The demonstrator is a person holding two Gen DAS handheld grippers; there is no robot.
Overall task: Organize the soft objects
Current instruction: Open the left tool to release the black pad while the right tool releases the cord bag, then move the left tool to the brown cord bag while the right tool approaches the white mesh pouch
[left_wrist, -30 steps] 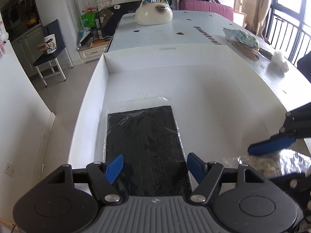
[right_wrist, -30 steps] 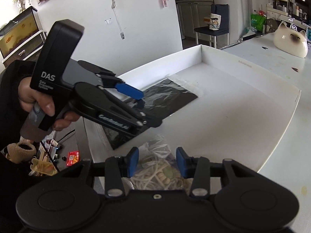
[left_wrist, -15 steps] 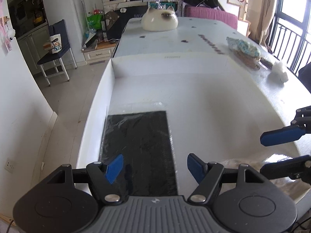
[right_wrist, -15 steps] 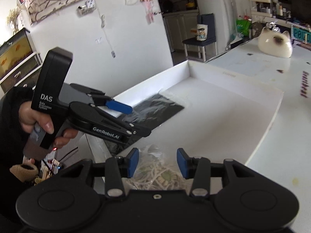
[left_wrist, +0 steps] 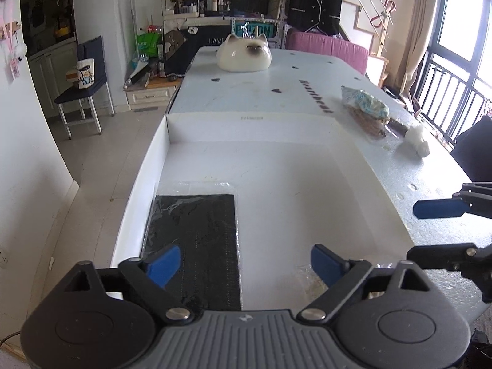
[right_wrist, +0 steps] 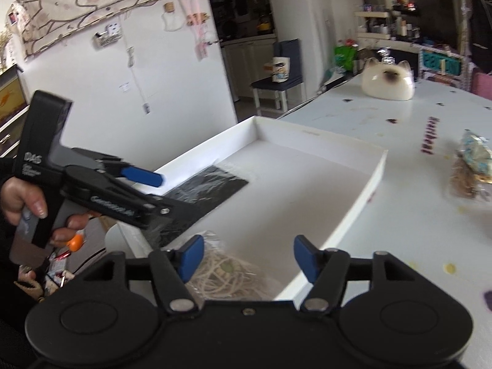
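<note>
I have just let go with both hands. My left tongs have been opening and now stand spread wide over the near end of the black packet, pinching nothing; the packet lies flat along the left wall of the white tray. My right tongs have also been opening and stand spread above the clear bag of pale cord, which sits loose in the tray's near corner, touching neither pad.

So I judge two soft things are now stowed, and the patterned bag and the white fluff wait out on the table beyond the tray's right side.

A second ago my right pads sat close around the cord bag and my left pads framed the packet narrowly. Since then both have widened and lifted back, and both views take in more of the room.
</note>
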